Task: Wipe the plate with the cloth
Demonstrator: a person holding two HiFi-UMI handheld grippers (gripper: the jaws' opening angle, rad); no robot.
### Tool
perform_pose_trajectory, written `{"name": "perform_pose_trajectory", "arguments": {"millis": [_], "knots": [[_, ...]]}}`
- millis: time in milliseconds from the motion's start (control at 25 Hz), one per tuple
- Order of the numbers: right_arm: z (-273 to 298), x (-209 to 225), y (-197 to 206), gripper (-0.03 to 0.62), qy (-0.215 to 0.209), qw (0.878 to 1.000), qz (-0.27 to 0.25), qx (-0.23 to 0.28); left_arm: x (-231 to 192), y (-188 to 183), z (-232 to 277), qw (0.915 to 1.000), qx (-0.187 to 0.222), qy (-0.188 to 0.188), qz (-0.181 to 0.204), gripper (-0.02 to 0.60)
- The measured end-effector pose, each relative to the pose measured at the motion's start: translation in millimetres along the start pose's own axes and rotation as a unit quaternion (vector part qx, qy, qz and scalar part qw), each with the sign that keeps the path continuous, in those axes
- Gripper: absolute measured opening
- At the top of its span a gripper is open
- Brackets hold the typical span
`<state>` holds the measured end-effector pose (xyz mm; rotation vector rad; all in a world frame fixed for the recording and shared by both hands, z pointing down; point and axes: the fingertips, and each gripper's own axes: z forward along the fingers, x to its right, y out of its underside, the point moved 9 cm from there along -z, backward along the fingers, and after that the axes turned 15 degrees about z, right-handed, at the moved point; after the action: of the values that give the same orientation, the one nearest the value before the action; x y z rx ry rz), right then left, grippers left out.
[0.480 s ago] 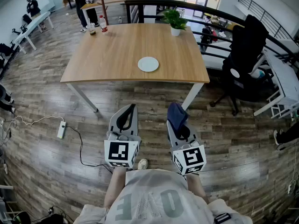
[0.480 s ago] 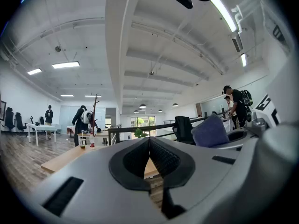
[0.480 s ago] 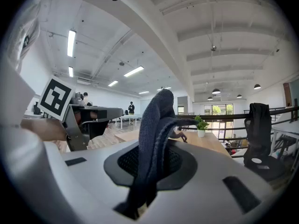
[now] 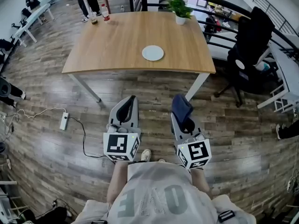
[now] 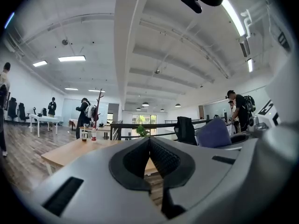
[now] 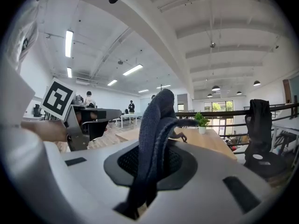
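A white round plate (image 4: 153, 53) lies on the wooden table (image 4: 121, 45), a little right of its middle. Both grippers hang over the floor in front of the table, well short of the plate. My left gripper (image 4: 129, 101) is shut with nothing between its jaws; in the left gripper view its pads (image 5: 149, 155) meet. My right gripper (image 4: 180, 107) is shut on a dark blue cloth (image 4: 181, 107). In the right gripper view the cloth (image 6: 156, 129) stands folded up out of the jaws.
A potted plant (image 4: 180, 8), a bottle (image 4: 105, 13) and a cup (image 4: 94, 17) stand at the table's far edge. A black office chair (image 4: 250, 45) is to the right. A power strip with cable (image 4: 64, 121) lies on the floor left. People stand beyond the table.
The table and plate sit slightly higher and nearer in the head view; both grippers have moved a little forward toward the table. The grip on the cloth is unchanged.
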<state>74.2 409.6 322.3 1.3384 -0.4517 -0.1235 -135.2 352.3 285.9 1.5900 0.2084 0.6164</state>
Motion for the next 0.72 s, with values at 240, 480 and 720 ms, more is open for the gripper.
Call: {"name": "perform_pose_trajectory", "arguments": {"millis": [240,480,720], "knots": [[8.2,-2.5,5.4,0.06,0.005,1.0,0.009,-0.005,-12.7,9.8,1.8,1.0,-0.008,0.001,-0.003,0.006],[31.7,-7.8,4.7,0.06,0.02,1.0,0.022,0.002,-43.3,17.7,14.6,0.9999,0.0,0.008,0.007,0.006],[57.5,-15.3,2.7,0.061,0.037,0.999,0.016,0.008,-79.9,30.2,23.5,0.9998,0.003,0.013,0.016,0.006]]}}
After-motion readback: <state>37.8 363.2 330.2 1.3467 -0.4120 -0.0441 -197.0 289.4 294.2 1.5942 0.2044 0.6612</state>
